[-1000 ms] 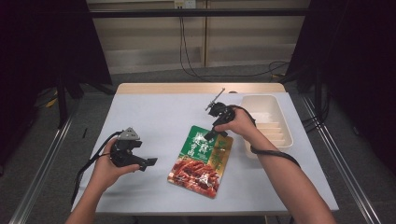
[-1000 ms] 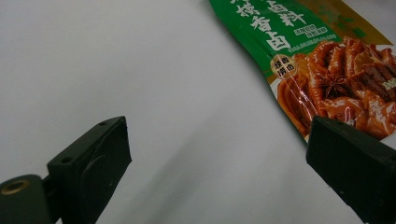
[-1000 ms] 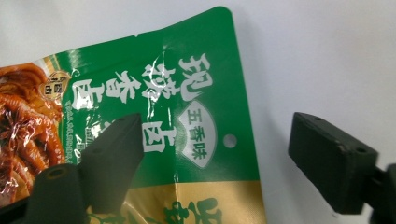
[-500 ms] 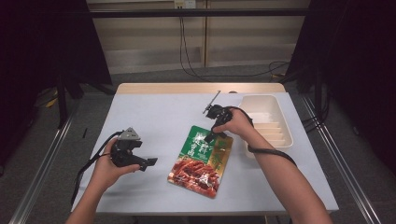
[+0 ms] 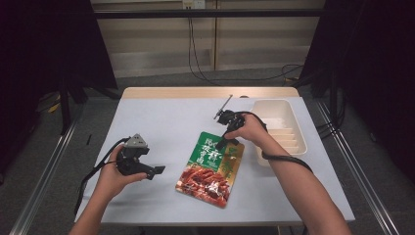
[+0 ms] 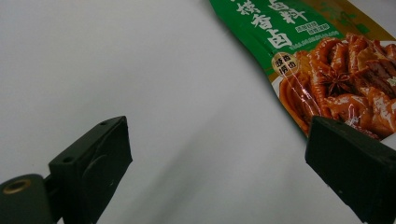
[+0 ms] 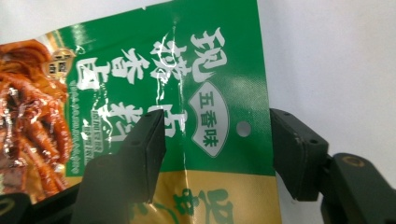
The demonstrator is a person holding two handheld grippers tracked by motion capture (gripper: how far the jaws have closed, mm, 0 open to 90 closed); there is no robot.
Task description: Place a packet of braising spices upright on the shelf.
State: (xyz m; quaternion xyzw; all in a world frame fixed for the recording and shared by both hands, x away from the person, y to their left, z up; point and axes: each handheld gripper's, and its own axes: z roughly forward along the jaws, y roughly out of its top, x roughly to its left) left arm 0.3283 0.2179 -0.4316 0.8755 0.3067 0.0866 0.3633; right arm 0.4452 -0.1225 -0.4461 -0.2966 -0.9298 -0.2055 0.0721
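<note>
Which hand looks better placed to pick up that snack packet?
The right. The right gripper already straddles the packet's top edge, jaws closing around it. The left gripper hangs open over bare table beside it.

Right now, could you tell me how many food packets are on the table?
1. The food packet lies flat near the table's middle, beside the white tray. What the tray holds is unclear, so more may be hidden there.

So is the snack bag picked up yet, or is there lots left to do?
Not yet. The snack bag lies flat on the table. The right gripper has just been closing around its green top edge, fingers not yet pinching. The left gripper waits open beside it. Gripping and lifting remain; the white tray may be its destination.
</note>
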